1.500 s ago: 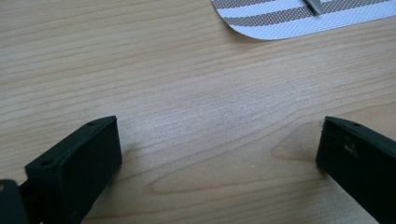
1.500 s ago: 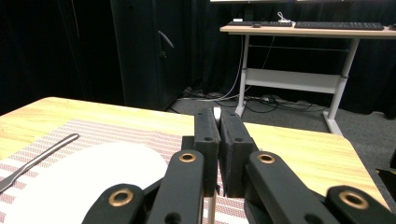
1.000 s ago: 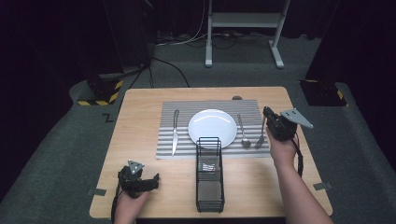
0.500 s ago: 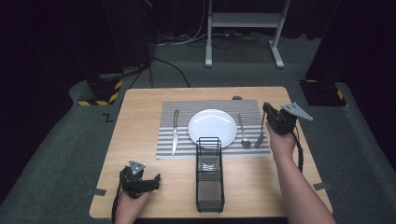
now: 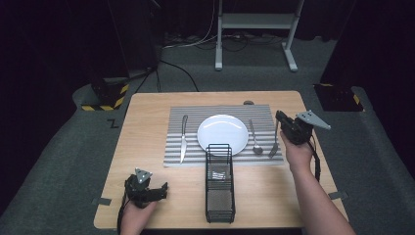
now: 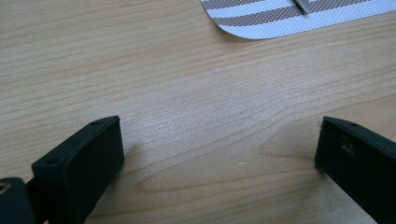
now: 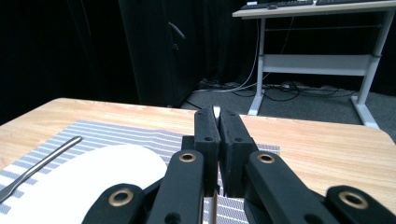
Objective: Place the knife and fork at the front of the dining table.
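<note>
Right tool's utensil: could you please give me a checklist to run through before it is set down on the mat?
1. Right tool shut on the utensil: ok.
2. Utensil hangs over the mat's right edge, beside the spoon: ok.
3. Utensil's lower end touching the mat: cannot tell.
4. Plate apart from the utensil: ok.
5. Left tool open, on the table, away from the mat: ok.
</note>
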